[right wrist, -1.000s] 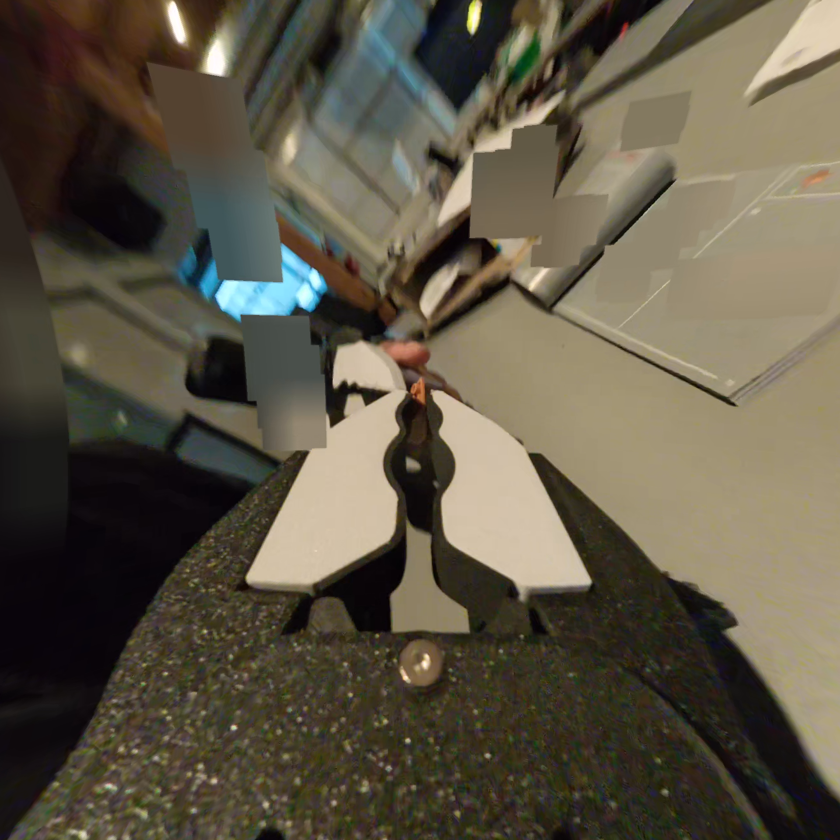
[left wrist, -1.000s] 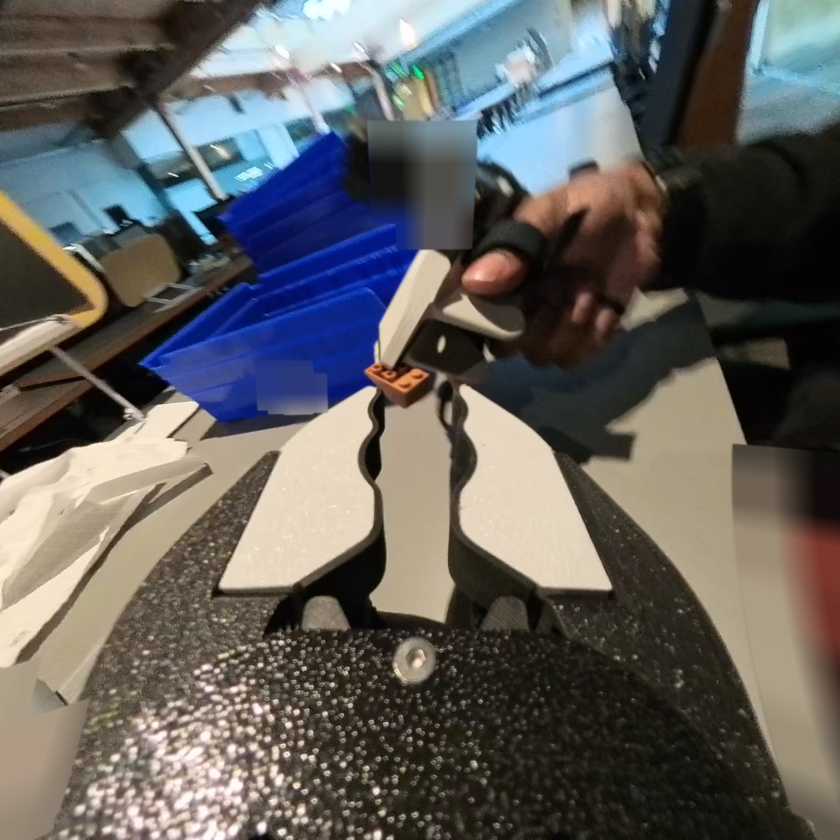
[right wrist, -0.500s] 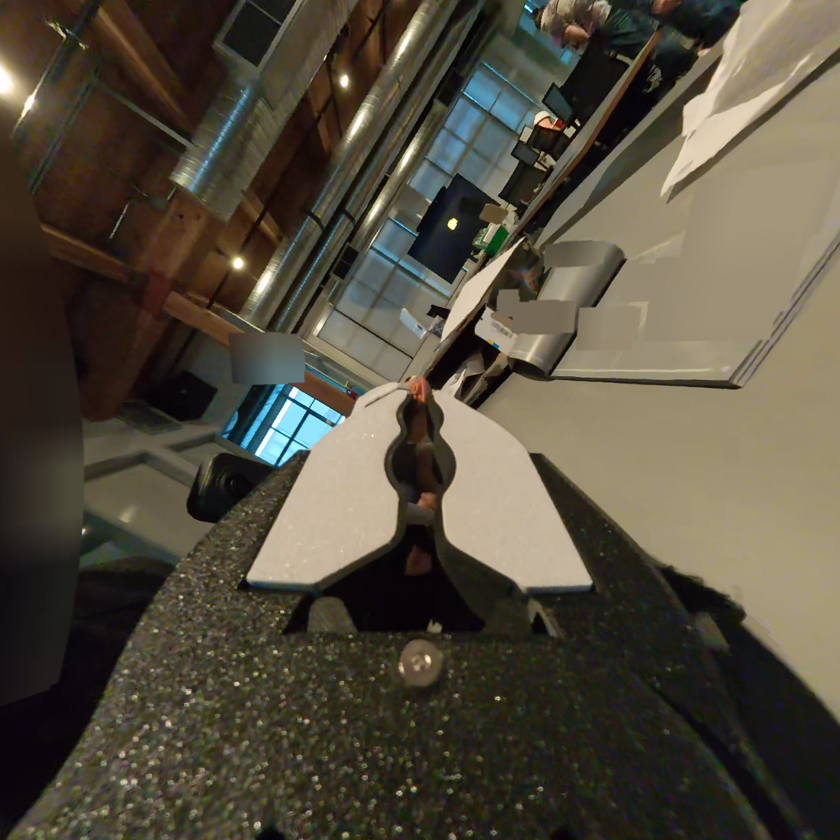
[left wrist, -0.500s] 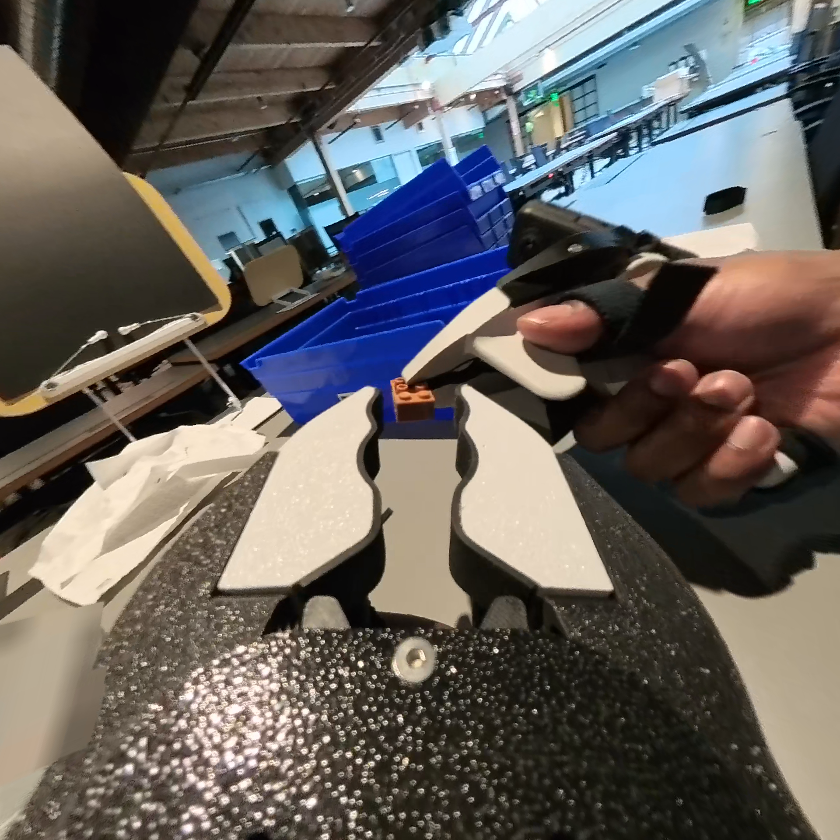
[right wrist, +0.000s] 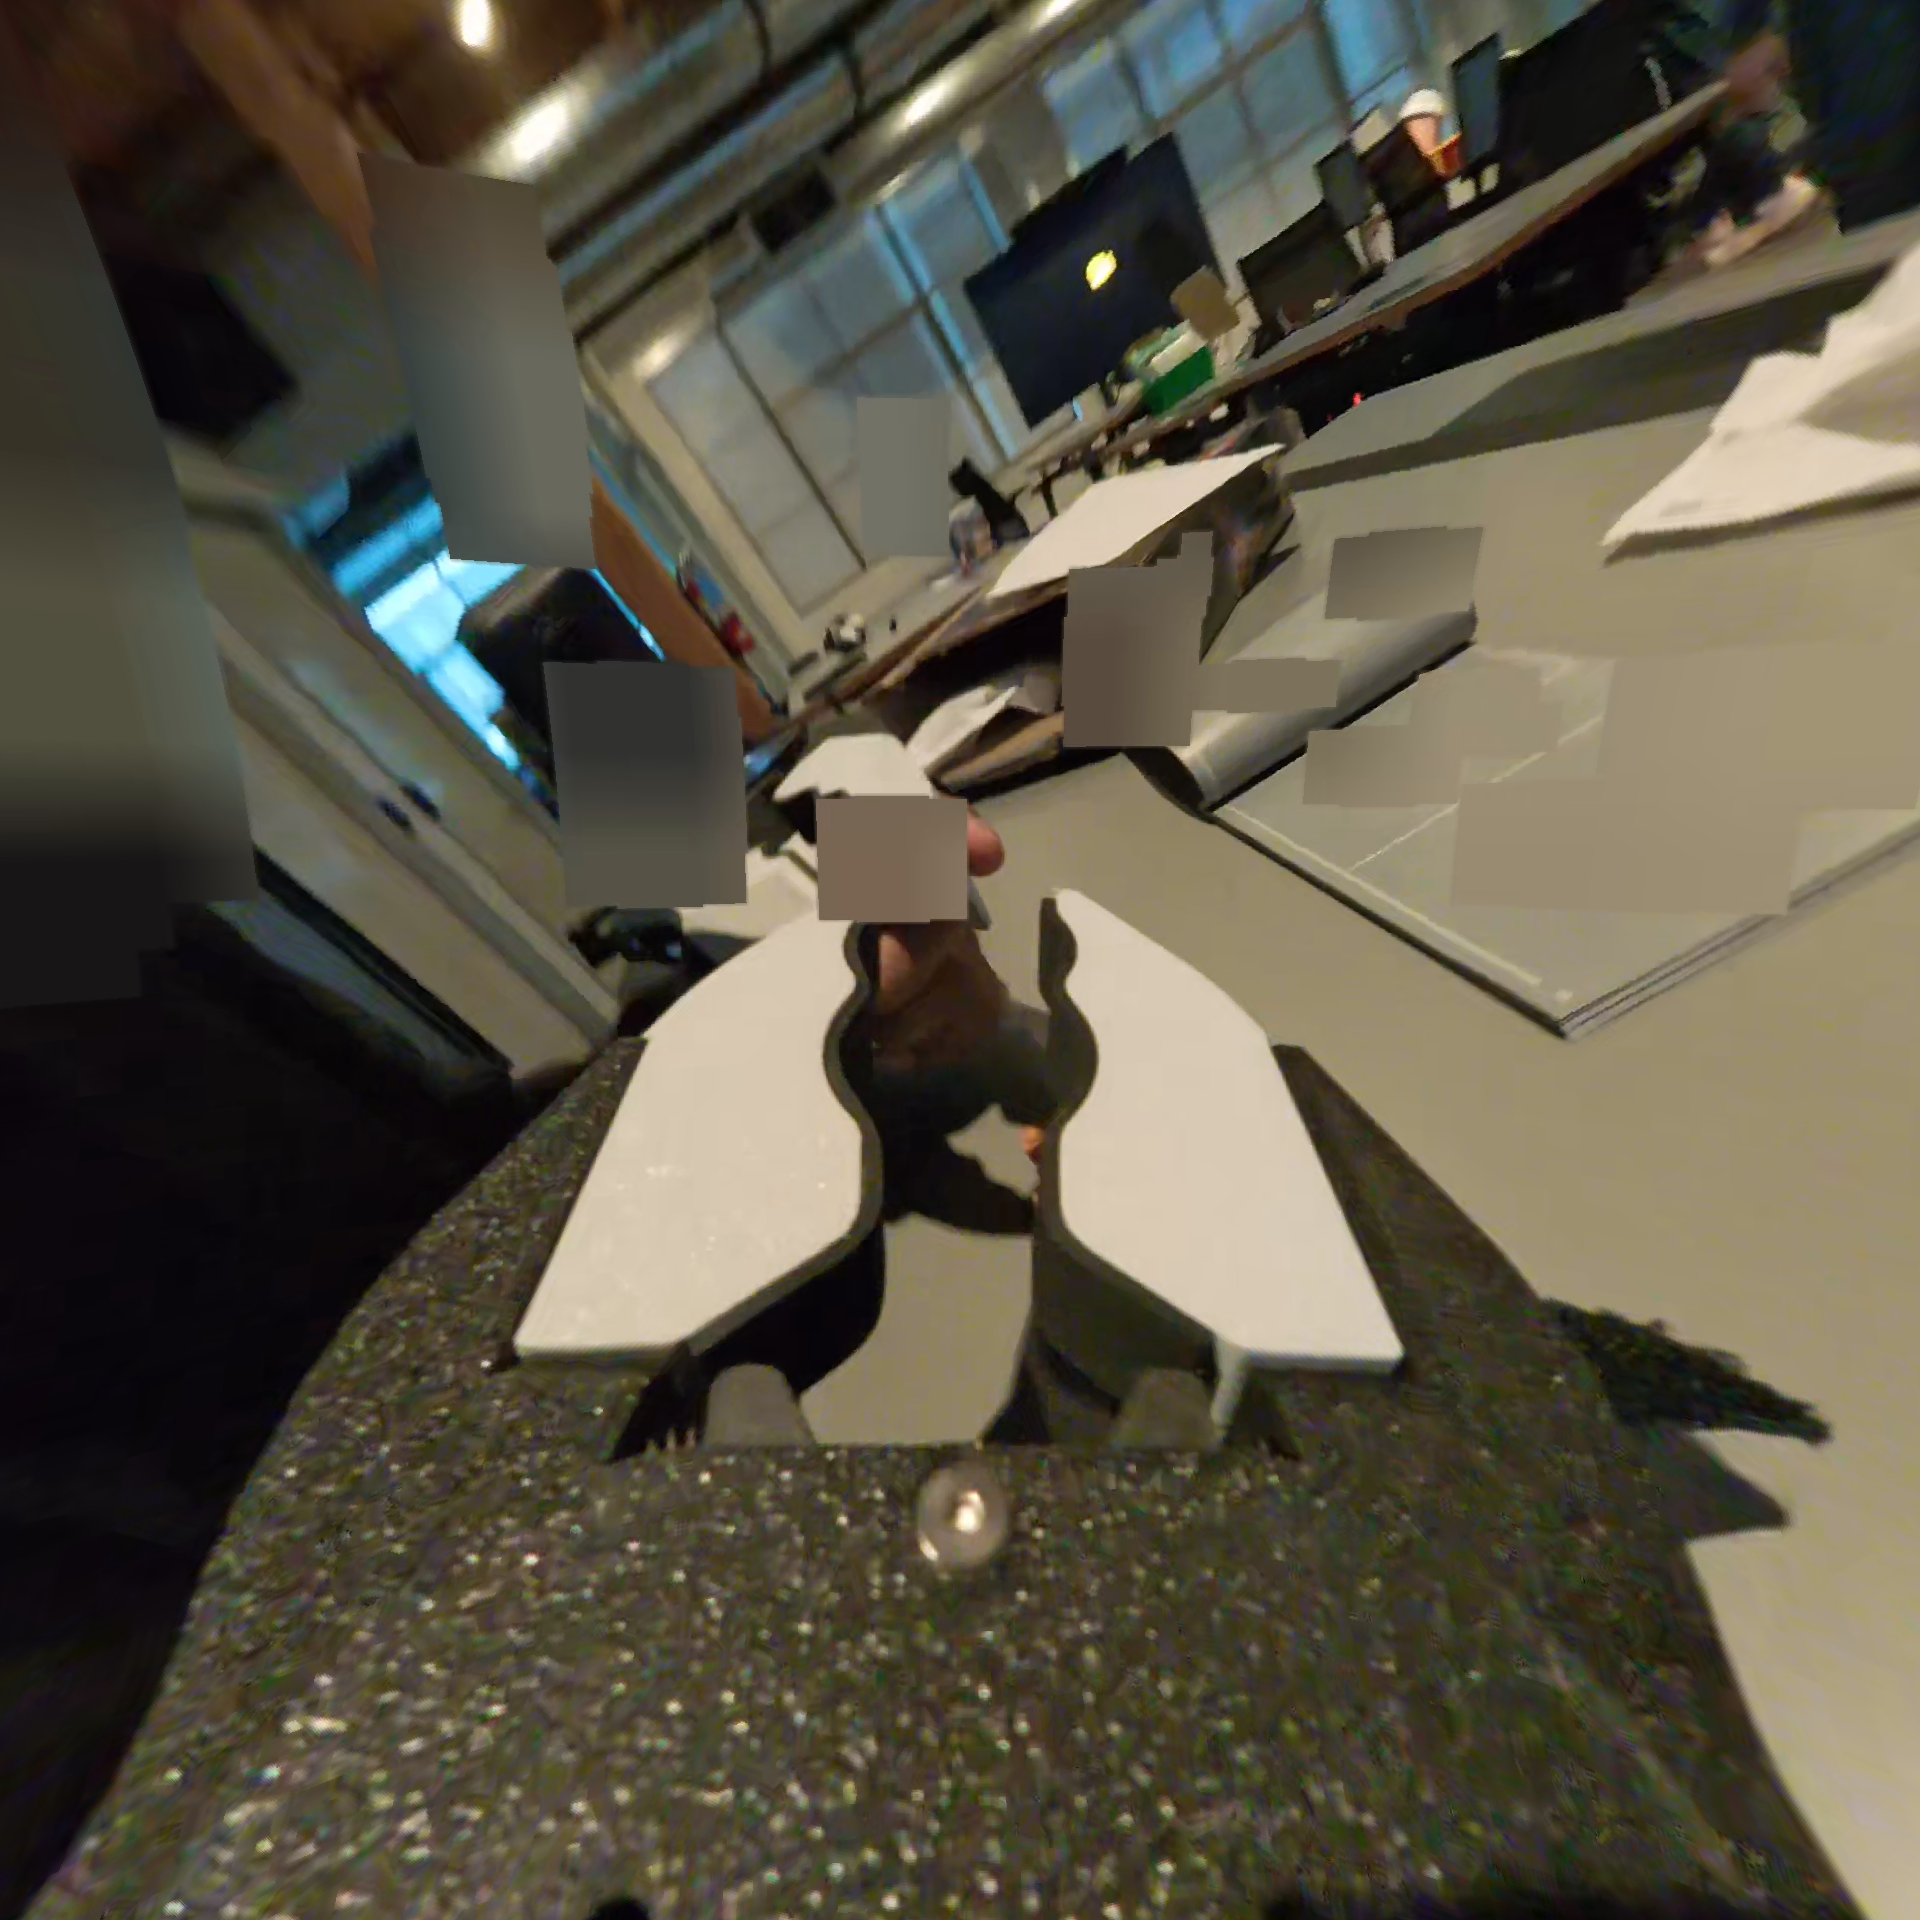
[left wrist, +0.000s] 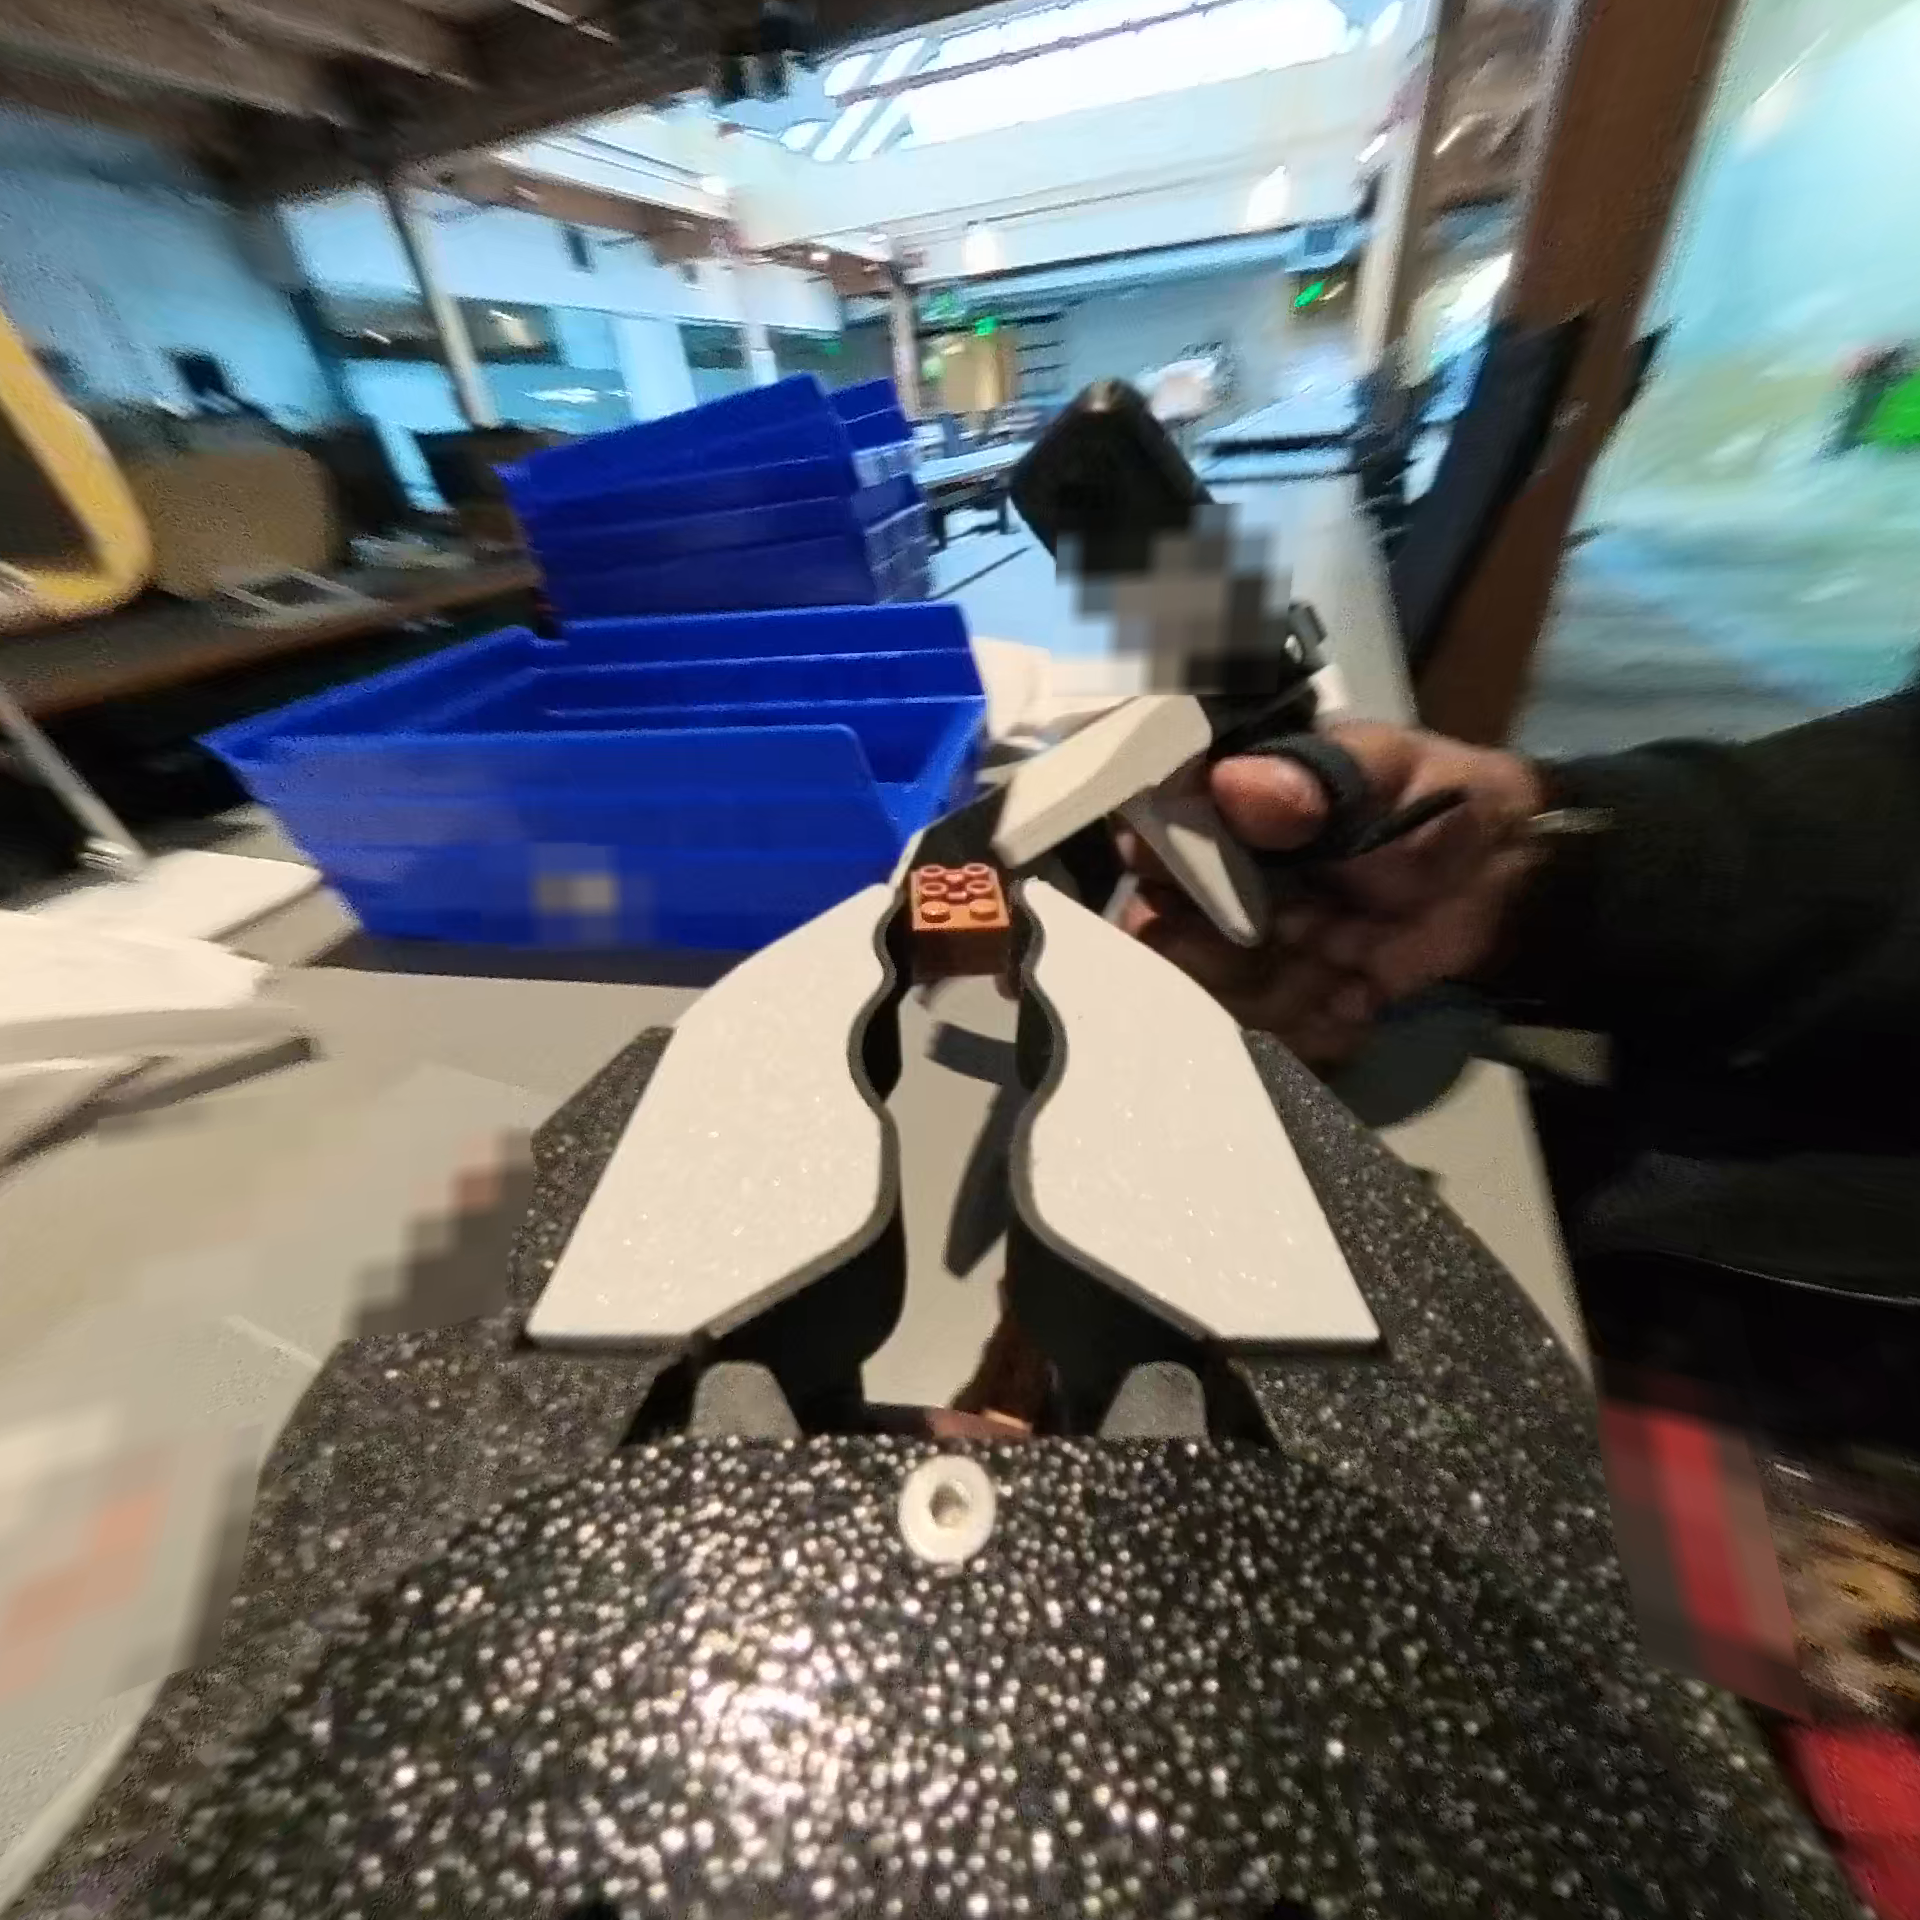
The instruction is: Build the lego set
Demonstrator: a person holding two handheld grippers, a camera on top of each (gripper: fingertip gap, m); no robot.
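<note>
Behind the left tongs sits a stack of blue bins on the grey table. White paper lies off to the left of these tongs. A wide brown post stands far back on the right.

The small orange-brown brick is held in the air at the very tip of the left tongs, which are clamped on it from both sides. Its bumps face up (you can count a few of them).

Just to the right of the brick are the right tongs, seen from the side. One grey tip sits close beside the brick's top right corner; whether it touches is hard to tell. The right hand grips those tongs with the thumb on top and the other fingers curled under. A dark sleeve goes off to the right.

In the right wrist view, the right tongs are apart, with nothing between them. Through the gap you see part of the left hand, low and dark. A flat grey board lies on the table to the right of these tongs, and more white paper lies farther back. The brick is hidden in this view.
</note>
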